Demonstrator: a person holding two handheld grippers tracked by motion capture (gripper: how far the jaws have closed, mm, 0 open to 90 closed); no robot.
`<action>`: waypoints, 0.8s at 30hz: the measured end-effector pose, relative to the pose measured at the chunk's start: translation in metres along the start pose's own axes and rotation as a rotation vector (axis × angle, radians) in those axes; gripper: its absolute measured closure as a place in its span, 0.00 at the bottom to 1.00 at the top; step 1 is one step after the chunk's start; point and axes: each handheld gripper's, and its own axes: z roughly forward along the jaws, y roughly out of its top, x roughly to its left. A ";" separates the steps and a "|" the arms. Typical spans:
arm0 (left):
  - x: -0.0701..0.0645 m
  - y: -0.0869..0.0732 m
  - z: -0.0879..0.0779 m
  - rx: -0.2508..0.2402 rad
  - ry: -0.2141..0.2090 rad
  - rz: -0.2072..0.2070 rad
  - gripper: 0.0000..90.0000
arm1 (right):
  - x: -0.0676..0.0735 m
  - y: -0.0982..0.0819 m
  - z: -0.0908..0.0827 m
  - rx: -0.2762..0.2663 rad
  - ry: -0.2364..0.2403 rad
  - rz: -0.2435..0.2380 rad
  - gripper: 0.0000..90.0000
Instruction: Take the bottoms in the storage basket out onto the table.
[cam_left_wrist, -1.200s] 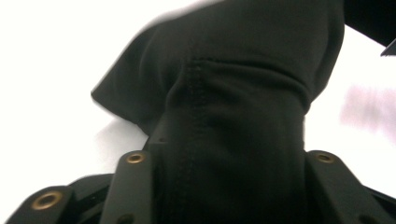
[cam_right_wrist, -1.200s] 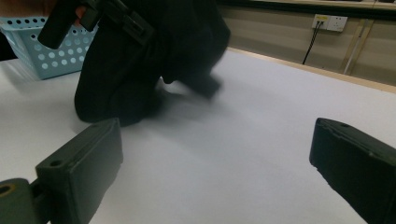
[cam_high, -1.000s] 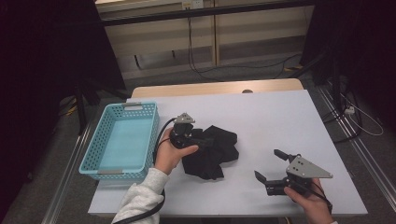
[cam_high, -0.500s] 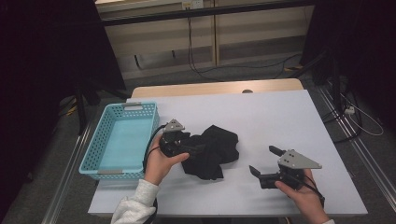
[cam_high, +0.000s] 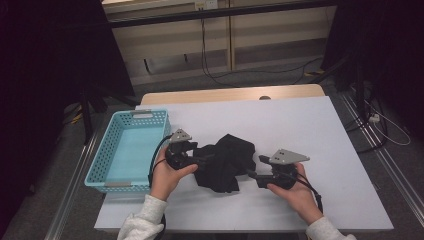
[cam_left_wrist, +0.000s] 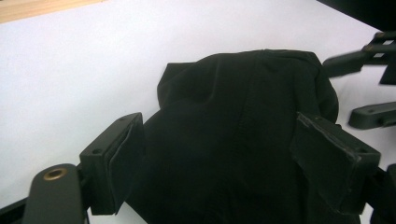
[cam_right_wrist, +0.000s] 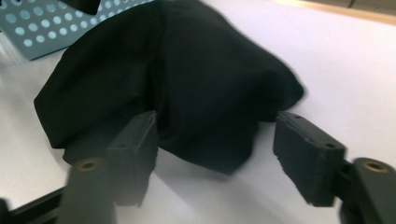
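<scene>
My right claw (cam_high: 254, 168) has come in from the lower right of the high view, where it sat well apart from the black cloth (cam_high: 224, 161) a second ago, and now its tips are at the cloth's right edge. Its jaws have just been closing from their widest; in the right gripper view they stand apart, with a fold of the black cloth (cam_right_wrist: 187, 84) hanging between them and not yet pinched. My left claw (cam_high: 206, 159) has shifted only a little along the cloth's left side, and its jaws have just been opening; in the left gripper view the 2 pads are spread around the crumpled mound (cam_left_wrist: 238, 140), which bulges between them, and I can't see either pad pressing on it. The cloth lies in a heap at the middle of the white table (cam_high: 300, 125), just right of the blue basket (cam_high: 110, 145), which holds nothing. I judge both claws are now placed to grip, so the next step is a squeeze on each side before any lift
</scene>
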 end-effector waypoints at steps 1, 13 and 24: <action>0.000 0.000 0.000 0.000 -0.002 -0.001 0.21 | 0.002 0.001 0.007 0.011 0.011 0.008 0.51; -0.001 0.000 -0.003 -0.002 -0.028 -0.012 0.24 | -0.009 0.005 0.006 0.013 0.060 0.104 1.00; -0.003 -0.001 0.000 0.004 -0.035 -0.007 0.26 | -0.041 0.004 -0.043 -0.036 -0.036 0.142 1.00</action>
